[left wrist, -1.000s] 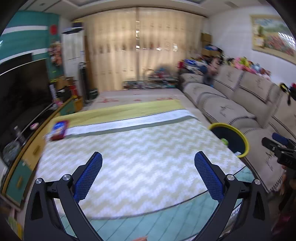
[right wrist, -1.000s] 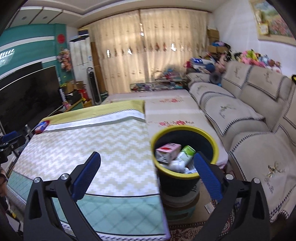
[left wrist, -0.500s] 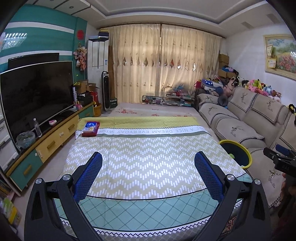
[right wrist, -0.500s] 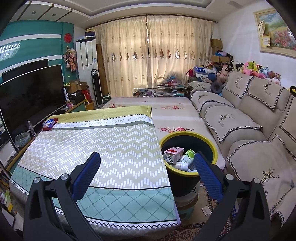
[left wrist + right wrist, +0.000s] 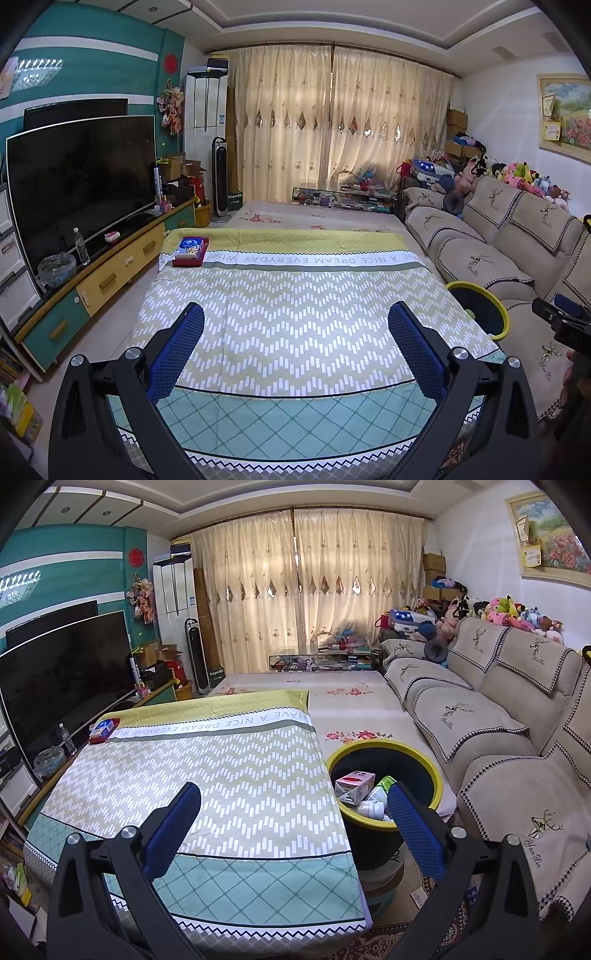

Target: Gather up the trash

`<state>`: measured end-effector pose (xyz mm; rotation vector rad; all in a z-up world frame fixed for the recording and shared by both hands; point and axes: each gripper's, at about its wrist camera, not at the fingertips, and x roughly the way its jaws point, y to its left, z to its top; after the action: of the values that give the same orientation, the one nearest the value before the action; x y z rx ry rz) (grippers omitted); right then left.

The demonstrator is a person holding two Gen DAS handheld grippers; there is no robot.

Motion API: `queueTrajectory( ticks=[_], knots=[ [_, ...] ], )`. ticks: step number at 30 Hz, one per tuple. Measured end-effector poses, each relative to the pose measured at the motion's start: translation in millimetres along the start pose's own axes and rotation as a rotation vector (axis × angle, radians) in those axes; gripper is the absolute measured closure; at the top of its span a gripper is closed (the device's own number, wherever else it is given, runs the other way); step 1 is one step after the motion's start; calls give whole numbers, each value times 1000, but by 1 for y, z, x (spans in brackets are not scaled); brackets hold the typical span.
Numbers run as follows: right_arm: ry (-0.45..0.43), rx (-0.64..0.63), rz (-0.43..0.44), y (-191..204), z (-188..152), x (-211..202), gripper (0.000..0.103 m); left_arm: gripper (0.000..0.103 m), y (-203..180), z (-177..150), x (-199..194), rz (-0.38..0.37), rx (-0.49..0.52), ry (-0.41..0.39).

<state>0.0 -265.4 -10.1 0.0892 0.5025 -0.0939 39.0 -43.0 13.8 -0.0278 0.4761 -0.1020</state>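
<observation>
The left gripper (image 5: 295, 332) is spread wide with nothing between its blue pads, held above the near end of a table covered by a zigzag cloth (image 5: 295, 302). The right gripper (image 5: 293, 812) is likewise wide apart and empty, over the table's near right corner. Its right finger (image 5: 413, 827) overlaps the view of the bin (image 5: 424, 760), a dark bucket with a yellow rim standing on the floor between the table and the sofa (image 5: 480, 720). Inside the bin lie a pink carton (image 5: 354, 784), a green-and-white packet (image 5: 380, 788) and a white bottle (image 5: 367, 808). On the table's far left corner sits a red tray (image 5: 190, 252) holding a blue pack. A television (image 5: 79, 181) stands along the left wall on a low cabinet (image 5: 110, 273).
</observation>
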Motion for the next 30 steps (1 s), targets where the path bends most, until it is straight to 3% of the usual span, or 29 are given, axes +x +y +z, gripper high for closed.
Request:
queueTrajectory(
  ticks=[30],
  knots=[
    [8,12,2,2,-4,4,7,5,0,-5,7,-2,3,14]
  ],
)
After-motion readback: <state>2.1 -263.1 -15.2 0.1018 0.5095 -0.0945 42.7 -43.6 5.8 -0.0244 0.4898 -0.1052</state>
